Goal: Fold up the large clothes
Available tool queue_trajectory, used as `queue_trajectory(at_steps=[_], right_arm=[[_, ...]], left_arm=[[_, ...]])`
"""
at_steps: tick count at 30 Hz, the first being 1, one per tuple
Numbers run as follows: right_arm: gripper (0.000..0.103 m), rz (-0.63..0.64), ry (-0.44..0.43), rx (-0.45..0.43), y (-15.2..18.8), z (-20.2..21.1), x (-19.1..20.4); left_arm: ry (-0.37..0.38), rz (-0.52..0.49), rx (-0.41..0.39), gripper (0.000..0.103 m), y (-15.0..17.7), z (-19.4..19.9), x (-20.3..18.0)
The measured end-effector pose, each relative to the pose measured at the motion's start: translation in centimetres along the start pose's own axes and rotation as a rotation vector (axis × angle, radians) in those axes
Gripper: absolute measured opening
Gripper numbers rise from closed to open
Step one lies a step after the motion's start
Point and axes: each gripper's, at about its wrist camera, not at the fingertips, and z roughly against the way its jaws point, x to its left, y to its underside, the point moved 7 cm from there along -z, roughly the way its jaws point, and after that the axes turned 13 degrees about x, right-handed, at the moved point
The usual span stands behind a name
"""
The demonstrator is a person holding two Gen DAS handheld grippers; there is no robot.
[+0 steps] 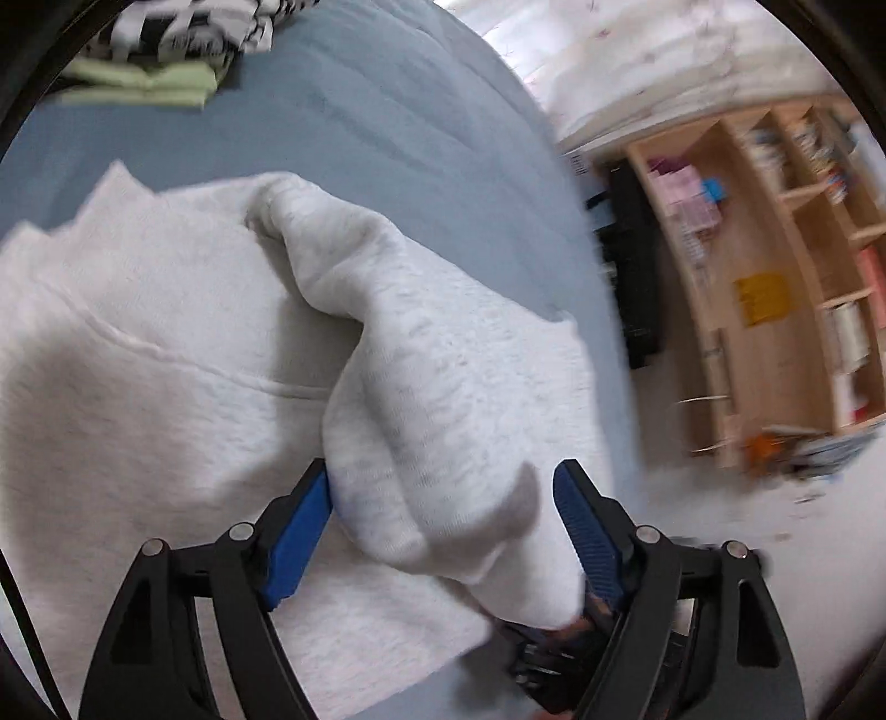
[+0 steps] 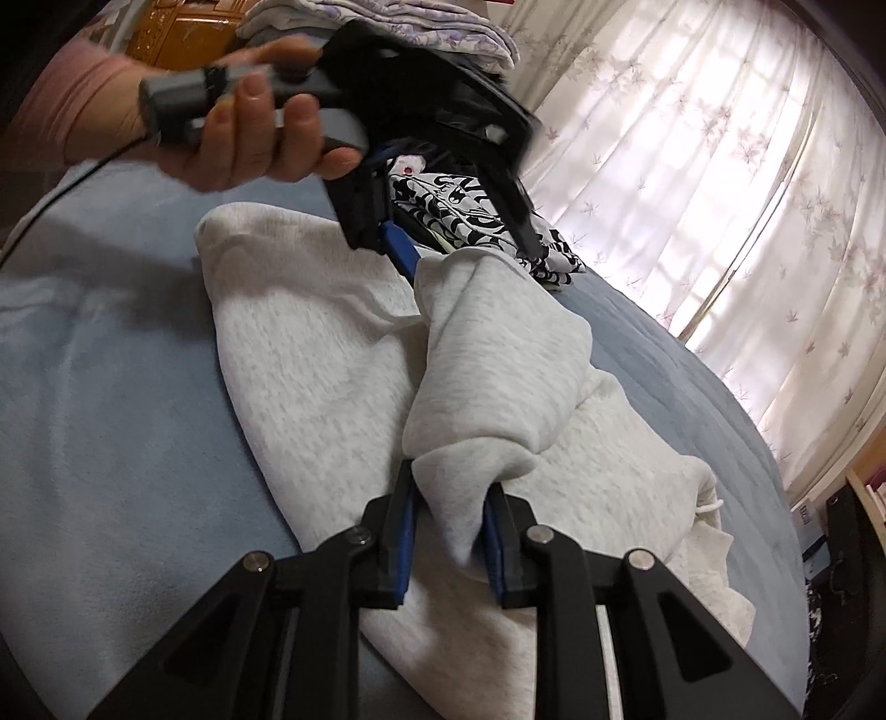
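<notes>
**Grey sweatshirt mid-fold on the bed, one gripper let go, the other hanging on**

So the big light grey sweatshirt [image 1: 166, 343] is lying across the blue bedspread [image 1: 387, 111], and it fills most of the left wrist view from about 9 o'clock down to 6. One sleeve [image 1: 421, 387] is doubled over on top of the body, running from the middle down toward 5 o'clock.

The left gripper [image 1: 443, 509] has its jaws standing wide. The sleeve end sits between the blue pads [image 1: 302, 531], brushing the left one, but the right pad is clear of the cloth, so nothing's pinched. In the right wrist view you can see that same gripper up at 12 o'clock, with a hand [image 2: 249, 127] in a pink sleeve wrapped round its grey handle.

The right gripper [image 2: 451, 531] is the opposite: jaws narrow and clamped on a bunched bit of the sleeve [image 2: 498, 376], with the cloth rising out of the pads toward 1 o'clock.

Other stuff around: a folded green garment [image 1: 144, 83] with a black-and-white patterned one [image 1: 183, 27] stacked on it at 11 o'clock in the left view, well apart from the sweatshirt. Wooden shelves [image 1: 775, 277] at 3 o'clock, pretty blurry. White flowery curtains [image 2: 720, 194] at 2 o'clock in the right view.
</notes>
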Motion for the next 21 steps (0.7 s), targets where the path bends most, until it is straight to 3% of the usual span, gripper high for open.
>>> queue_trajectory(at_steps=[1, 2, 3, 5, 7, 10, 13, 15, 19, 21], right_arm=[[0.022, 0.004, 0.009, 0.003, 0.0, 0.0, 0.2], [0.022, 0.005, 0.015, 0.003, -0.1, 0.0, 0.3], [0.022, 0.002, 0.018, 0.005, -0.1, 0.1, 0.3], [0.022, -0.013, 0.013, 0.013, -0.2, 0.4, 0.5], [0.022, -0.027, 0.003, 0.013, -0.1, 0.7, 0.6], [0.022, -0.023, 0.001, 0.043, 0.6, 0.0, 1.2], [0.023, -0.034, -0.013, 0.072, 0.5, 0.5, 1.4], [0.027, -0.109, -0.090, 0.083, 0.4, 1.5, 0.5], [0.035, -0.390, -0.310, 0.077, 1.2, 3.6, -3.9], [0.041, -0.548, -0.363, 0.103, 2.2, 3.4, -6.7]], left_arm=[[-0.054, -0.020, -0.005, 0.072, 0.0, -0.1, -0.3], [-0.126, -0.053, 0.002, 0.046, 0.2, -0.2, -0.7], [-0.178, -0.088, 0.021, 0.027, 0.6, -0.6, -1.1], [-0.264, -0.116, 0.026, 0.020, 1.6, -0.6, -1.4], [-0.328, -0.170, 0.017, 0.017, 2.6, -0.5, -1.7], [-0.347, -0.160, 0.031, 0.016, 3.8, -1.5, -0.3], [-0.250, -0.112, -0.006, 0.016, 4.7, -1.3, 0.8], [-0.171, -0.089, -0.055, 0.016, 5.4, -0.2, 1.1], [-0.082, -0.034, -0.062, 0.019, 5.8, 0.4, 2.0], [-0.050, -0.019, -0.029, 0.025, 5.8, 0.4, 2.2]])
